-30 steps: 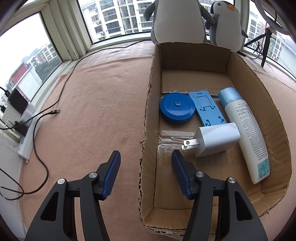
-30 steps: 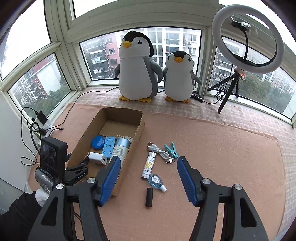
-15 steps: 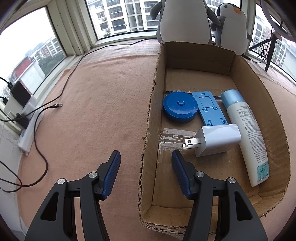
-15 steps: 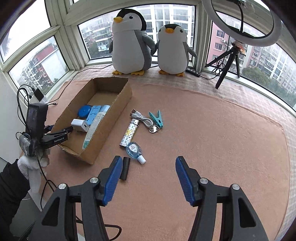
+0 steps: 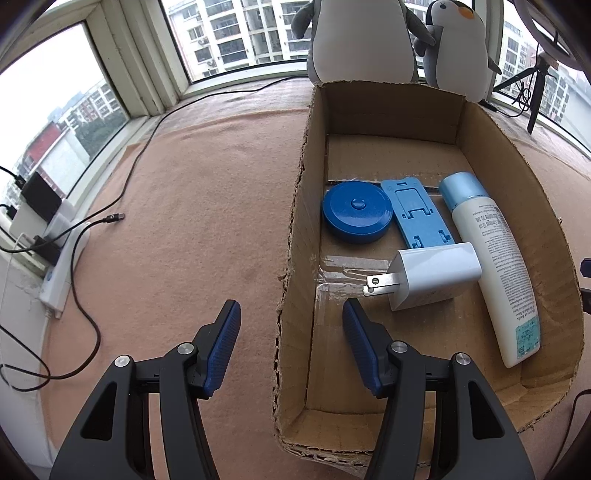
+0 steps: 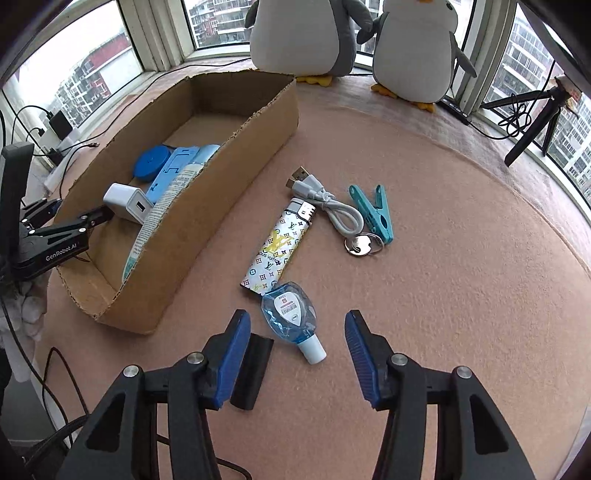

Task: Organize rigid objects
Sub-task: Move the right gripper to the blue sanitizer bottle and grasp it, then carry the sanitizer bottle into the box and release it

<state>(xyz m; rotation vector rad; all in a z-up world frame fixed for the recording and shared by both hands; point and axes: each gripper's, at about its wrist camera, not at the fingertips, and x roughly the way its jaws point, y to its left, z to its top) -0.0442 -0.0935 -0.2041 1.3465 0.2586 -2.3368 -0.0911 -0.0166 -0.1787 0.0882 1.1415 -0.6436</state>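
Observation:
A cardboard box [image 5: 299, 229] [image 6: 229, 155] holds a blue round case [image 5: 356, 212], a blue phone stand [image 5: 419, 218], a white charger [image 5: 432, 280] and a white bottle [image 5: 495, 269]. My left gripper [image 5: 291, 347] is open and straddles the box's left wall near its front end. My right gripper [image 6: 297, 354] is open above a small blue sanitizer bottle [image 6: 290, 314]. A black block [image 6: 253, 369] lies by its left finger. A patterned lighter [image 6: 280, 243], a white USB cable [image 6: 325, 201], a teal clip [image 6: 373, 210] and a key [image 6: 360, 245] lie beyond.
Two plush penguins [image 6: 306, 33] stand at the window behind the box. A power strip with cables [image 5: 59, 258] lies at the left edge. A tripod [image 6: 535, 122] stands at the far right. The surface is a pink-brown cloth [image 6: 443, 258].
My right gripper has come down and forward toward the loose objects, now close above the sanitizer bottle. My left gripper has barely moved at the box wall.

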